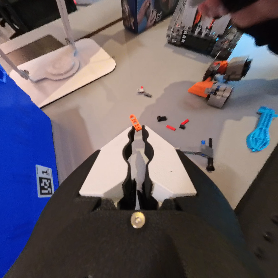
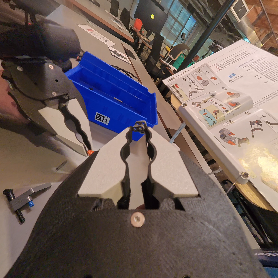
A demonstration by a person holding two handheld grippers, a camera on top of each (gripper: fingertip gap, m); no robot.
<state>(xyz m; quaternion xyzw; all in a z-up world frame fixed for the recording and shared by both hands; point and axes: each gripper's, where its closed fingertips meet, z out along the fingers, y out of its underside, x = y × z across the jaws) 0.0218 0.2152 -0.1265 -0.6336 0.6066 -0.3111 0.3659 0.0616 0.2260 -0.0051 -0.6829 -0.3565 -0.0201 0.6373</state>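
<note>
Grey table [image 1: 150,63]; blue bin [image 2: 114,96] at left. Left gripper [image 1: 137,127]: fingers clamped on small orange beam [image 1: 135,123], held above the table. Right gripper [image 2: 138,127]: fingers clamped on small dark grey connector [image 2: 139,125], in front of the bin. Red pins [image 1: 170,127] lie near.

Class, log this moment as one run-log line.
left claw: shut on orange beam | right claw: shut on dark grey connector | blue bin: behind

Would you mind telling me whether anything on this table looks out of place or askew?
Small bits lie scattered loose: two red pins and a black connector. The part-built grey and orange model sits tipped at an angle. Nothing appears broken or spilled.
</note>
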